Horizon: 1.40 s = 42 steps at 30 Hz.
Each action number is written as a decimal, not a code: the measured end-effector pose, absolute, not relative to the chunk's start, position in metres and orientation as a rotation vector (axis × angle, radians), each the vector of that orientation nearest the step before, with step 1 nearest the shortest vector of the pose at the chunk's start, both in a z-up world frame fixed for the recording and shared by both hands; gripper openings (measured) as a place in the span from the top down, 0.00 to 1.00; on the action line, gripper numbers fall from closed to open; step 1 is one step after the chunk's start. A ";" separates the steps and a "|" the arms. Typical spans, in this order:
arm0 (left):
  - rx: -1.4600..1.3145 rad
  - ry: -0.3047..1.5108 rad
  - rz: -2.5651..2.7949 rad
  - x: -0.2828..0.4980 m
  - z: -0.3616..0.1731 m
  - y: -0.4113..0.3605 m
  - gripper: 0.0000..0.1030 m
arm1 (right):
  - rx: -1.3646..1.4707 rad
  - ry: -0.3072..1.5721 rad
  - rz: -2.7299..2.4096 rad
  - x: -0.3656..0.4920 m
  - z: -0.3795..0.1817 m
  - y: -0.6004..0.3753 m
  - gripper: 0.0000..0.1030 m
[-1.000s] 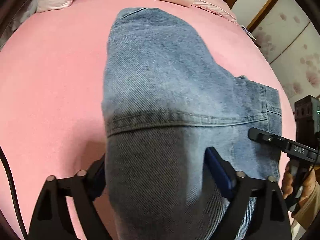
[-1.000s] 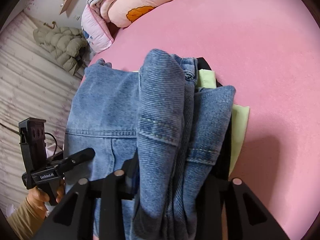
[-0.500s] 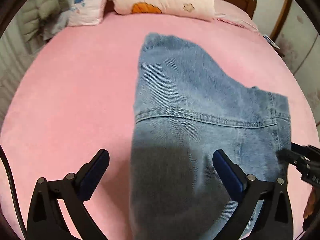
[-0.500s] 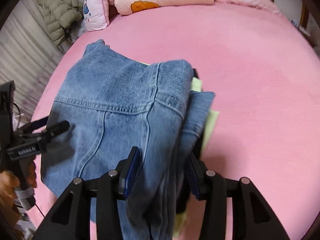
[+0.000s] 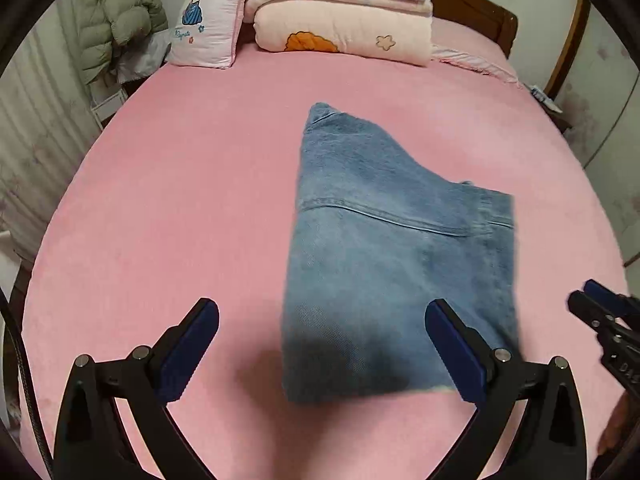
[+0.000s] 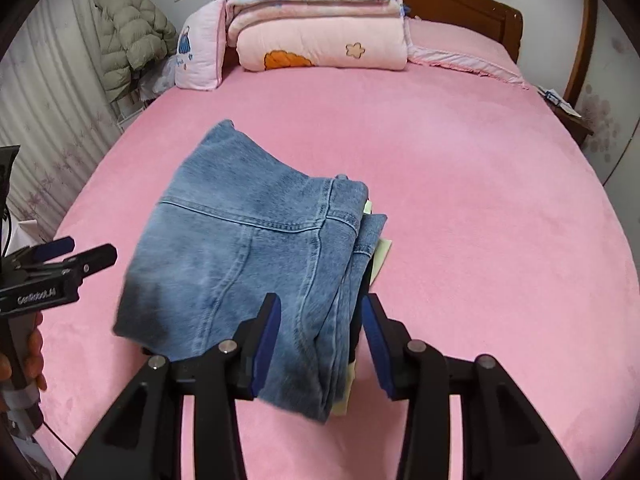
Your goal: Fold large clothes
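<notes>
On pink bed [image 5: 168,208], folded jeans [image 5: 384,264] lie flat, pale green item [image 6: 380,254] peeking from their right edge. My left hand-held gripper [image 5: 320,344] spread wide, empty, above denim. My right hand-held gripper [image 6: 320,340] partly open, just closing slightly; jeans edge between pads, no grip seen.

The pale green item [image 6: 383,254] under the folded blue denim jeans [image 6: 256,264] shows only as thin slivers along the stack's right edge, so what it is cannot be told. A black strip [image 6: 362,292] beside it is equally unclear. The jeans' right edge [image 5: 514,264] is smeared by blur in the left wrist view. The small printed papers [image 6: 554,98] at the bed's far right corner are too small to read. The hand [image 6: 34,354] is cut off by the frame's left edge.
</notes>
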State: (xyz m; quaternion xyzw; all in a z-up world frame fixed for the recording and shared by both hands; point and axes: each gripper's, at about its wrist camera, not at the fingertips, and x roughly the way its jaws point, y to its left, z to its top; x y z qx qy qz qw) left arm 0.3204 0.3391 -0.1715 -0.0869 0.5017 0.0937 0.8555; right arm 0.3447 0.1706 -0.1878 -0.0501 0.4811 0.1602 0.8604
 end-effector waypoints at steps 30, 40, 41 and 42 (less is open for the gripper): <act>-0.197 0.990 0.112 0.015 0.045 0.084 0.00 | 0.020 0.991 0.334 0.045 -0.004 -0.026 0.60; -0.149 0.936 0.133 -0.054 0.064 -0.006 0.00 | 0.040 0.959 0.330 -0.035 0.017 -0.097 0.60; -0.140 0.932 0.139 -0.057 0.064 -0.012 0.00 | 0.042 0.956 0.329 -0.039 0.018 -0.101 0.60; -0.128 0.926 0.145 -0.062 0.064 -0.020 0.00 | 0.042 0.952 0.326 -0.043 0.018 -0.105 0.60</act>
